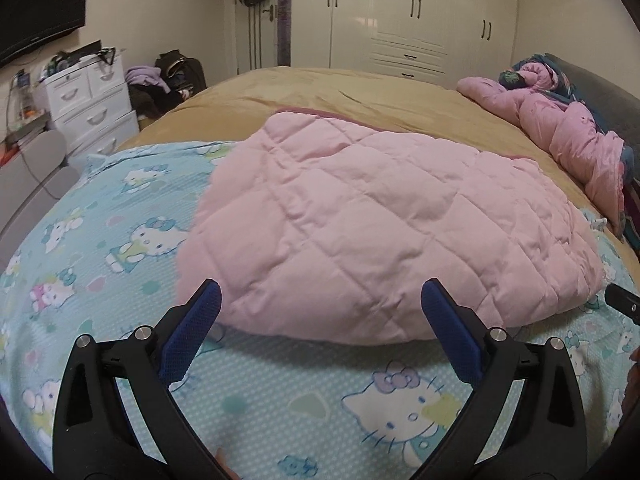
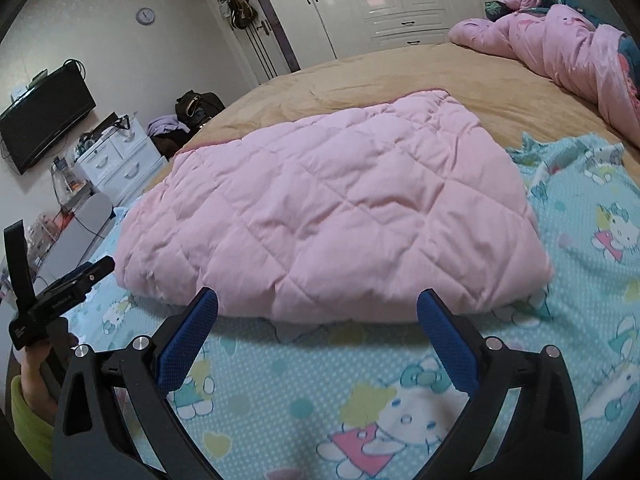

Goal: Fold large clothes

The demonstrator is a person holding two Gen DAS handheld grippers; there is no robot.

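A pink quilted garment lies folded in a flat bundle on a light blue cartoon-cat sheet; it also shows in the right wrist view. My left gripper is open and empty, its blue pads just short of the bundle's near edge. My right gripper is open and empty, also at the near edge. The left gripper's body shows at the left of the right wrist view, and the tip of the right gripper shows at the right edge of the left wrist view.
The blue sheet lies over a tan bedspread. A crumpled pink duvet lies at the bed's far right. White drawers, a wall TV and wardrobes stand beyond the bed.
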